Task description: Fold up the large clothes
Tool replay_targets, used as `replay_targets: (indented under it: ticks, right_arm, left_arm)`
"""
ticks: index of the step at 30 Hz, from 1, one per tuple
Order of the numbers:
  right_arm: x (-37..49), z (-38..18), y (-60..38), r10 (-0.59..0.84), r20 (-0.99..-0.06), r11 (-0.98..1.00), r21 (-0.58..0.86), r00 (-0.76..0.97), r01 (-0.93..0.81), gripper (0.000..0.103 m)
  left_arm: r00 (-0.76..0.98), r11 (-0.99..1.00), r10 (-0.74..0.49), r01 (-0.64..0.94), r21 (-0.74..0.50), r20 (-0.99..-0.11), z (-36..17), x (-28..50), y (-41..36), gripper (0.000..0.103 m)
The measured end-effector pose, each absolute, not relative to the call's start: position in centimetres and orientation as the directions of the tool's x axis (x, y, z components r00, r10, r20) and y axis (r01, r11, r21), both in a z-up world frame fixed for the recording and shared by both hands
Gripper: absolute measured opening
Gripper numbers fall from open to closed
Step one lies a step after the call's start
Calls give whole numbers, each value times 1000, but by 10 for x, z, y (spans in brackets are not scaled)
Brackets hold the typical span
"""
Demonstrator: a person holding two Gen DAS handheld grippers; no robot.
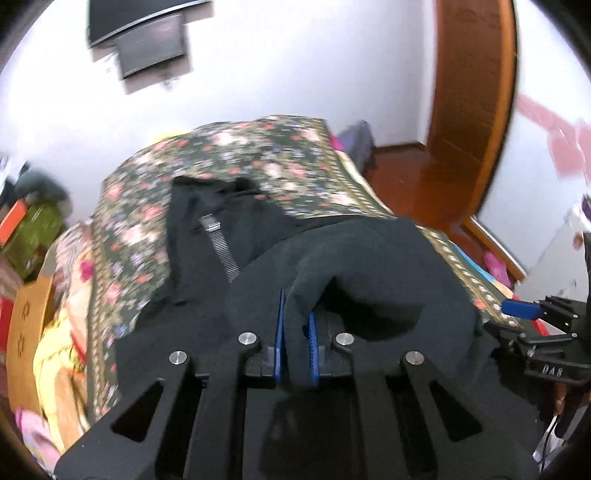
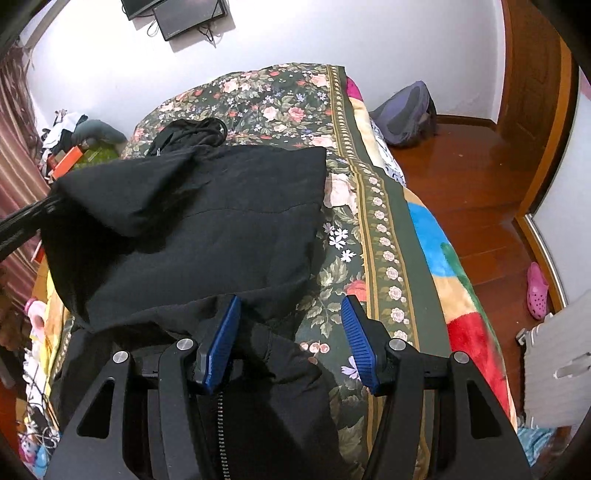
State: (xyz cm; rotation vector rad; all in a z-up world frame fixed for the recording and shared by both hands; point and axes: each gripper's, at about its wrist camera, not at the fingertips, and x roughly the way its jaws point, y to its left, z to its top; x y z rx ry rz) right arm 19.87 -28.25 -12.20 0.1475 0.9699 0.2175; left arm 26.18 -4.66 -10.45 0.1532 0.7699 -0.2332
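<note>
Jacket (image 1: 369,258) fold in left claw (image 1: 295,328), right claw (image 2: 291,317) spread

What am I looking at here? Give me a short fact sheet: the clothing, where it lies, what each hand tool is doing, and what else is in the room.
Garment: black zip-up jacket, partly folded over itself
Surface: bed with floral cover
Left gripper: fingers shut on a fold of the jacket, lifting it
Right gripper: fingers open, above the jacket's near edge, gripping nothing
Zipper: metal teeth exposed
Floor: backpack by the wall, pink shoe
Wall: dark screen
</note>
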Motion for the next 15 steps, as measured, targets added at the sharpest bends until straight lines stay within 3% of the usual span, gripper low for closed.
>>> replay_targets:
  ticks: [5, 8, 9, 11, 15]
  right_arm:
    - [199, -124, -276, 246, -808, 969, 218, 536, -115, 53]
    - [199, -124, -271, 225, -813, 974, 197, 538, -110, 53]
    - [198, -124, -269, 219, -813, 976, 191, 539, -109, 53]
    - [198, -123, -268, 213, -816, 977, 185, 538, -107, 53]
    - [198, -119, -265, 203, -819, 979, 168, 537, -114, 53]
  left_arm:
    - [661, 984, -136, 175, -24, -738, -122, 244, 17, 12]
    - [598, 989, -131, 134, -62, -791, -155, 233, 39, 19]
    - [570, 990, -127, 118, -72, -812, -170, 230, 46, 22]
    - [523, 992, -120, 92, -84, -844, -192, 225, 54, 41]
    - [505, 996, -84, 58, -63, -859, -214, 215, 58, 60]
